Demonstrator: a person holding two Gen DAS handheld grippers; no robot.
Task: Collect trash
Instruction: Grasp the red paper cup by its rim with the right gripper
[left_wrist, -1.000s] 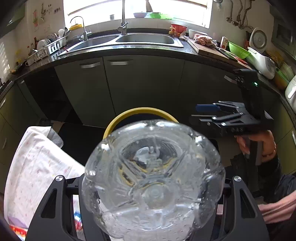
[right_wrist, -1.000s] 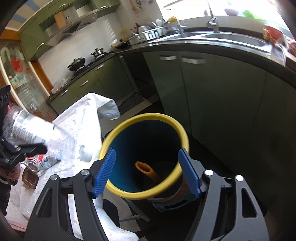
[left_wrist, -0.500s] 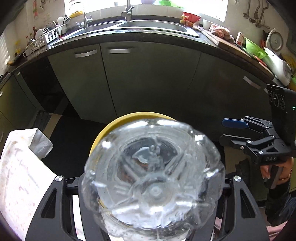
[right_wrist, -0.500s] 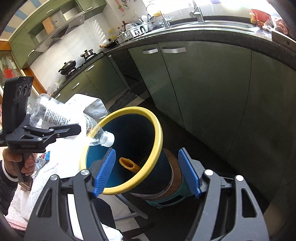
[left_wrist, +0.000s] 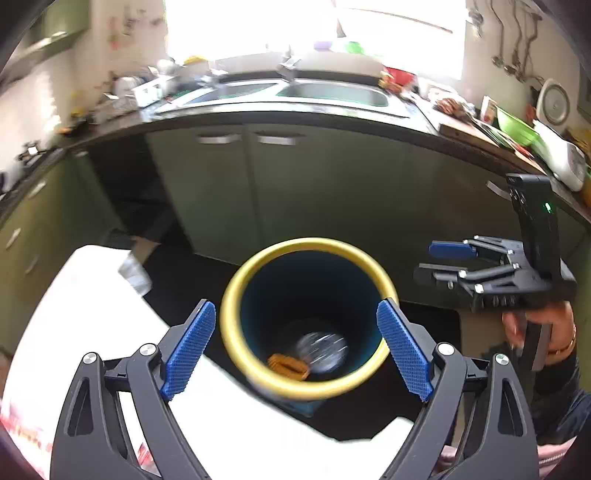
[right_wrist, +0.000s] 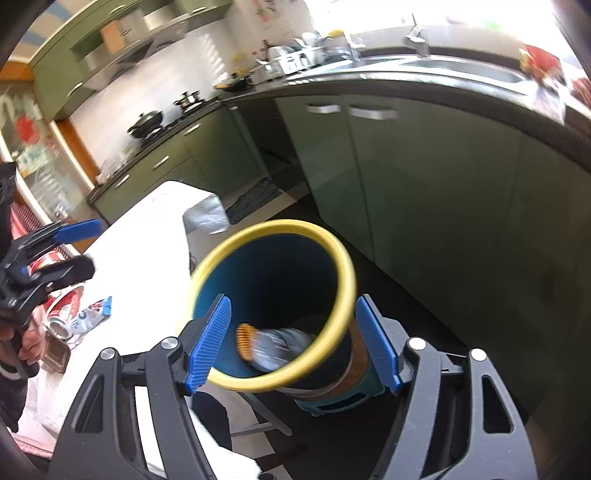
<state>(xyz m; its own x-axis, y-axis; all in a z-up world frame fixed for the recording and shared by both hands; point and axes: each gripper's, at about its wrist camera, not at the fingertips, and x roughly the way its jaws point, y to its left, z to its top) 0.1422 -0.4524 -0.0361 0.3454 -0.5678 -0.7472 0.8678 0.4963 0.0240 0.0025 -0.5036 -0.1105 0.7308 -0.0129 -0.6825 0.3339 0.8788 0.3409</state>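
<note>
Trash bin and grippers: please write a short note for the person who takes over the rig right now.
Left gripper: jaws opening, nothing between them, above the trash bin.
Right gripper: open, holding nothing; the bin's rim shows between its pads, contact unclear.
Done: the clear plastic bottle lies blurred at the bottom of the bin, beside an orange item.
Left: on the white-covered table, a red-and-white can, a small wrapper and a brown container wait.
</note>
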